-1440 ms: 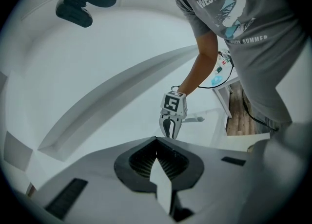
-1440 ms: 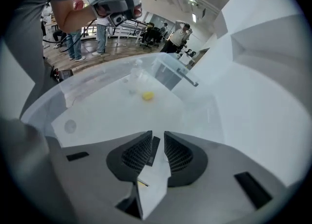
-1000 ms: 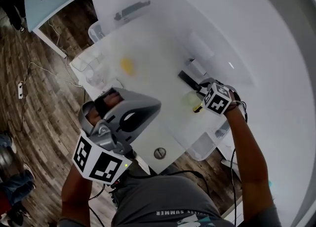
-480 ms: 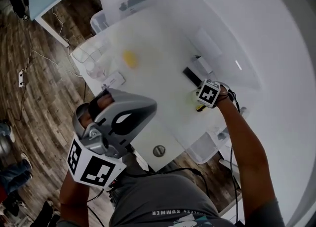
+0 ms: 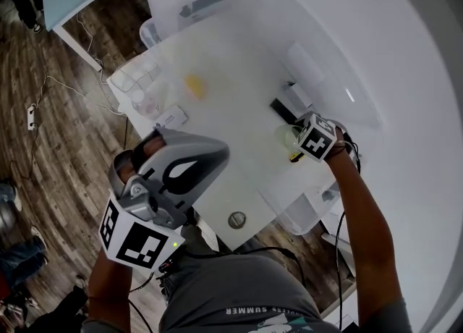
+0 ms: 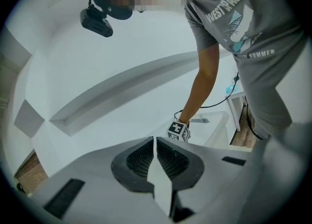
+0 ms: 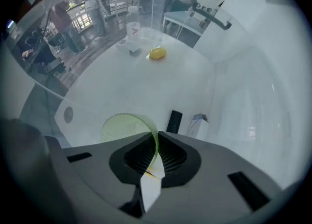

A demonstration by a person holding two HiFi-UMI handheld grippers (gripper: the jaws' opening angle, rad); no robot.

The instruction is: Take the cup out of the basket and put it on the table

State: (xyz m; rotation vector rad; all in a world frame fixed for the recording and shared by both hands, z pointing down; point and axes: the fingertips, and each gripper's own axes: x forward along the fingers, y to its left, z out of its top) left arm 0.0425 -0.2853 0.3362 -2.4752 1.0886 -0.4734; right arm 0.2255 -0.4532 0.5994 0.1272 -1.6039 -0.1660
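Cup point(image 7: 124, 128): translucent pale green, thin wall, round open rim, standing upright.

It stands on a white surface point(image 7: 146, 82). I can't tell from here whether that is basket floor or table top.

Room around the right tongs point(image 7: 157, 138):
- Bare flat surface lies ahead and to the left of the jaws.
- A black block point(image 7: 174, 121) is just ahead, slightly right. A small white box point(image 7: 196, 123) is beside it, further right.
- A yellow object point(image 7: 157, 53) lies well ahead.
- A clear curved wall point(image 7: 44, 72) rises on the far left.
- In the head view the table's near edge sits behind these tongs. A clear bin point(image 5: 307, 212) is at that edge.

Cup vs tongs: the right tongs' jaws are closing with the cup's side wall between the pads, one pad inside the rim and one outside. The rest of the cup sits left of the jaw line, so I'm grasping it by the wall.

Left tongs point(image 6: 154, 138): clenched with nothing between the jaws. They are held up off the surface, well apart from the cup on my left, and pointed toward my right arm point(image 6: 202, 86).
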